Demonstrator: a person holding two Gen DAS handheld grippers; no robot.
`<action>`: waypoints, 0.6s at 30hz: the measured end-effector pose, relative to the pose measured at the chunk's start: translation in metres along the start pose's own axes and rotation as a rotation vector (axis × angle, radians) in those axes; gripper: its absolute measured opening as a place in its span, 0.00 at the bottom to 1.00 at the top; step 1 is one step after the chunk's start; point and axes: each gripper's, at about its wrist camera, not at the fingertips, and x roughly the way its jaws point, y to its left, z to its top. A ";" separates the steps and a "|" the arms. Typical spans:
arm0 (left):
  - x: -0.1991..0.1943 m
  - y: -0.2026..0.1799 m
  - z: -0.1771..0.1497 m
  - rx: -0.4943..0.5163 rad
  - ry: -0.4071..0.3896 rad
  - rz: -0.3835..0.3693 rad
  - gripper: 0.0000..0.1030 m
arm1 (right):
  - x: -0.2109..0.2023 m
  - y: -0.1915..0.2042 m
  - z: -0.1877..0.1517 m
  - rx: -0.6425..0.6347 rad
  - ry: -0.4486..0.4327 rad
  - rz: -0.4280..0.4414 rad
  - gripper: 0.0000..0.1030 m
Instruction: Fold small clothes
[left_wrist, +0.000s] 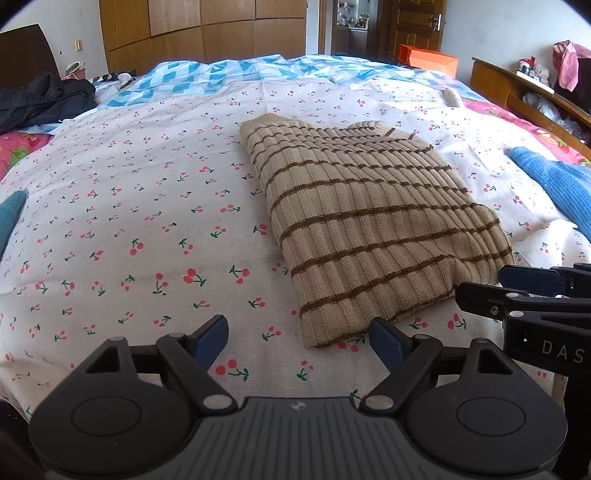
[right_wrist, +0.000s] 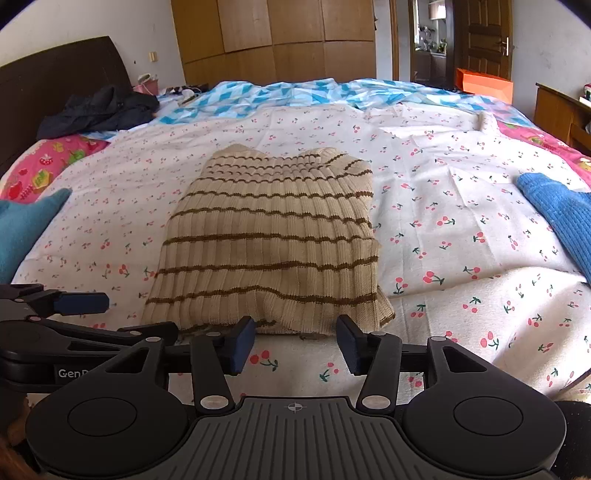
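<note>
Folded striped sweater (right_wrist: 269, 240) (ribbed, beige)

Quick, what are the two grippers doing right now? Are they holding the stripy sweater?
Left gripper: open, holding nothing.
Right gripper: open, holding nothing; the sweater lies folded just in front of it.

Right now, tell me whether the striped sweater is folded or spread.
Folded: the striped sweater lies as a compact rectangle on the cherry-print sheet, no sleeves showing.
</note>
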 end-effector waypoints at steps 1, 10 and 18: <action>0.001 0.000 0.000 0.000 0.002 0.002 0.87 | -0.001 -0.001 0.000 0.004 -0.002 0.002 0.49; 0.003 -0.002 0.000 0.009 0.011 0.016 0.90 | 0.002 -0.004 0.001 0.027 0.008 0.010 0.57; 0.005 -0.002 0.001 0.003 0.022 0.022 0.92 | 0.001 -0.003 0.001 0.028 0.005 0.012 0.58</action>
